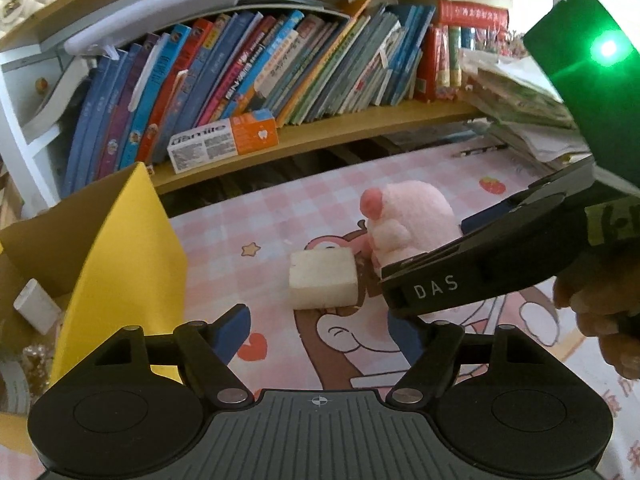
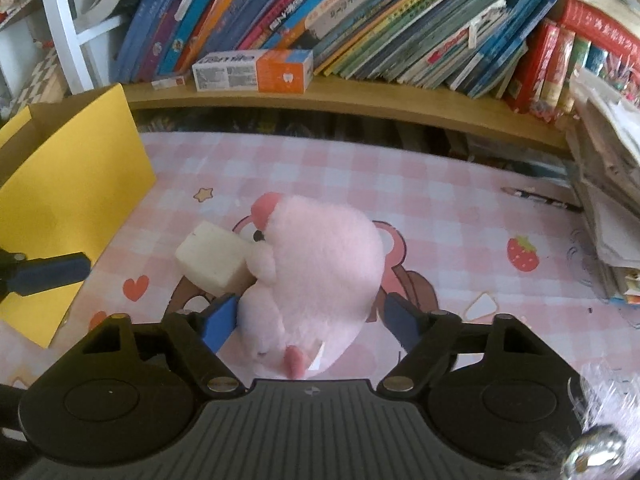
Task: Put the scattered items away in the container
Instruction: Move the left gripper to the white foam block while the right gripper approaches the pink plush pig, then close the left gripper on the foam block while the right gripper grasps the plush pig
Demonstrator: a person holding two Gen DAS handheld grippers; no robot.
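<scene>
A pink plush pig (image 2: 316,276) lies on the pink checked mat, between the blue fingers of my right gripper (image 2: 310,320), which stands open around it. The pig also shows in the left wrist view (image 1: 408,224), with the right gripper's black body (image 1: 480,276) over it. A cream block (image 1: 323,280) rests on the mat, touching the pig's front (image 2: 216,258). My left gripper (image 1: 320,336) is open and empty, just short of the block. The yellow cardboard box (image 1: 120,264) stands open at the left (image 2: 68,200).
A white eraser-like piece (image 1: 36,308) lies inside the box. A bookshelf with a toothpaste carton (image 1: 224,140) runs along the back. A paper stack (image 2: 608,184) and a pen (image 2: 540,198) sit at the right.
</scene>
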